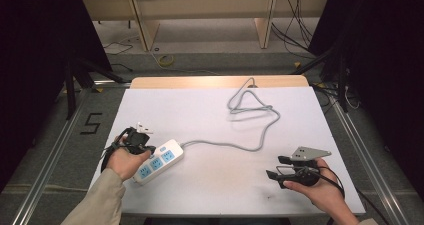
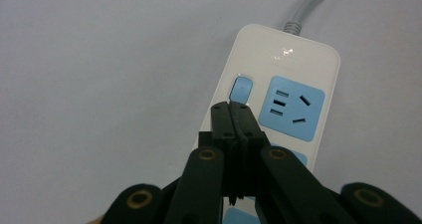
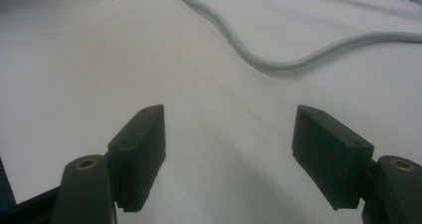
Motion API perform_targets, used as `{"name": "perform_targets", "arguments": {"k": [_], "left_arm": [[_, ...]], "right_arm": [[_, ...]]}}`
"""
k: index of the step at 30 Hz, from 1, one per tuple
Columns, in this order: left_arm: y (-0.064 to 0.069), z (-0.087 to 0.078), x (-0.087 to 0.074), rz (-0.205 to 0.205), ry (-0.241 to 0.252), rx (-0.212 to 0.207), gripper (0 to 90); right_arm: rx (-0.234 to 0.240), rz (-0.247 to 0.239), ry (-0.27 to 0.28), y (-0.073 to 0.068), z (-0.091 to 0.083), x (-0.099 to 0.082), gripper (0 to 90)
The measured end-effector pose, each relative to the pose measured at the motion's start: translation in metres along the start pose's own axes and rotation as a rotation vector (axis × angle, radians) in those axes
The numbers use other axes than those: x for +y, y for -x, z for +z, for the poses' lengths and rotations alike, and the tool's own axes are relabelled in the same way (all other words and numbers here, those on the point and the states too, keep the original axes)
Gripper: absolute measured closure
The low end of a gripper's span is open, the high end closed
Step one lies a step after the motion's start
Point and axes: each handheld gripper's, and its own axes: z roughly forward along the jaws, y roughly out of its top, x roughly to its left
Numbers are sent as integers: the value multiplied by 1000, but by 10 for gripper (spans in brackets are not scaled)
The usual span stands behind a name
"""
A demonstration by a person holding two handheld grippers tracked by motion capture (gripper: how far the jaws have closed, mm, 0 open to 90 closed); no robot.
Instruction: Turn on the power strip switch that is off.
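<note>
Closest to the lens, the left gripper (image 2: 233, 109) has its jaws pressed together on nothing, tips poised just short of the small blue switch (image 2: 241, 88) on the white power strip (image 2: 298, 50). Beside the switch sits a blue socket (image 2: 293, 108). Well apart, the right gripper (image 3: 229, 139) rests wide open and empty over the white table (image 3: 74, 74), grey cable (image 3: 278, 62) curving ahead of it

A white power strip (image 2: 278, 84) with light-blue sockets and a grey cable (image 1: 235, 146) lies on the white table (image 1: 215, 185), apparently plain; black gripper jaws.
</note>
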Motion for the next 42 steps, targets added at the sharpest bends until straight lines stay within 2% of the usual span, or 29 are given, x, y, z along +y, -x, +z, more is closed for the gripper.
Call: {"name": "perform_targets", "arguments": {"k": [25, 42], "left_arm": [[-6, 10, 2, -7, -70, -12, 899], [-5, 12, 3, 9, -104, -9, 899]], "right_arm": [[-1, 3, 0, 0, 0, 0, 297], [1, 2, 0, 0, 0, 0, 297]]}}
